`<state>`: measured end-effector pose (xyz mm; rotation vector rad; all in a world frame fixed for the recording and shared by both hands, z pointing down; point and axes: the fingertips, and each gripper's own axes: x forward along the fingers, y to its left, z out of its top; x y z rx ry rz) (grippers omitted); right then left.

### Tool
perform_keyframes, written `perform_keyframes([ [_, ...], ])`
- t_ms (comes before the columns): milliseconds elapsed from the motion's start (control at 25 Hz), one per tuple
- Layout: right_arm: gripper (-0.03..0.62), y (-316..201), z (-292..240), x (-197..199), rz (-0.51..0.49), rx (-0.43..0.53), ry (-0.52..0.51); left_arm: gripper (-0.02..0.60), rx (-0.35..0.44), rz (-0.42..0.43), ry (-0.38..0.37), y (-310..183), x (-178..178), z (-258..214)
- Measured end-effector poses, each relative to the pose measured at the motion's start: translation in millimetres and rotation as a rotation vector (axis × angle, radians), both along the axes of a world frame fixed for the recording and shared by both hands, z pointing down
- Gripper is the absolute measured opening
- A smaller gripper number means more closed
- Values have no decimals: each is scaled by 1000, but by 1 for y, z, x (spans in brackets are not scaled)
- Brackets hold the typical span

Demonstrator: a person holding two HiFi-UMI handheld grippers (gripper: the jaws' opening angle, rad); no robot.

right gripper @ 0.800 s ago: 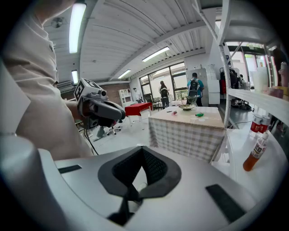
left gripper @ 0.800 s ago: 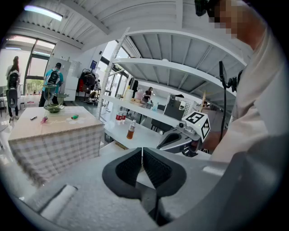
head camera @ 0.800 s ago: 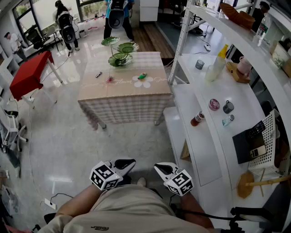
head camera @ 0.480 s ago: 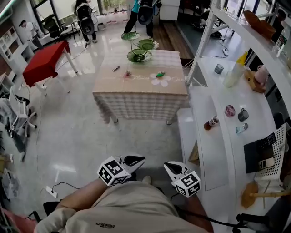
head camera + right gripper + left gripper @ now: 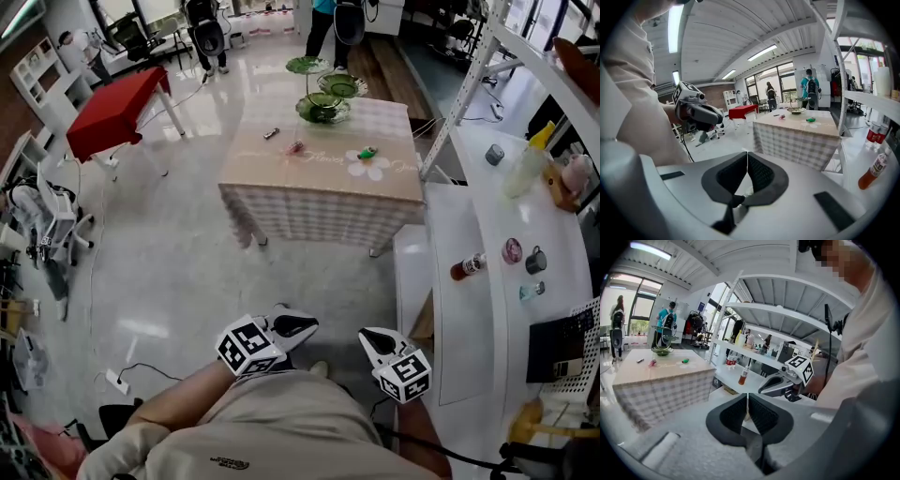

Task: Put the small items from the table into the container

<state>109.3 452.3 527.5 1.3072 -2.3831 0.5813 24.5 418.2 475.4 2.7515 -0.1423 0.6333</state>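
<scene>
A table (image 5: pixel 319 183) with a checked cloth stands well ahead of me. On it lie a small dark item (image 5: pixel 270 134), a pink item (image 5: pixel 296 147) and a green item (image 5: pixel 367 153). At its far edge stands a tiered stand of green dishes (image 5: pixel 323 94). My left gripper (image 5: pixel 305 327) and right gripper (image 5: pixel 368 336) are held close to my body, far from the table, both shut and holding nothing. The left gripper view shows its shut jaws (image 5: pixel 747 394), the table (image 5: pixel 661 376) and the green item (image 5: pixel 685 361). The right gripper view shows its shut jaws (image 5: pixel 747 153) and the table (image 5: pixel 801 131).
White shelving (image 5: pixel 487 234) runs along the right, holding a brown bottle (image 5: pixel 466 267), cups and jars. A red table (image 5: pixel 117 98) and office chairs (image 5: pixel 52 220) stand at the left. People (image 5: pixel 206 28) stand beyond the table. A cable and plug (image 5: pixel 117 380) lie on the floor.
The table has shifted right and down in the head view, and appears slightly nearer. Both grippers have stayed shut, close to my body.
</scene>
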Motion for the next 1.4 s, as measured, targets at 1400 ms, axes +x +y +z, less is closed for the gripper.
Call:
perform_keyframes([
  [1400,140,-401,35,10,219,-130,53,20,-4,-129,130,-350,-98,-5],
])
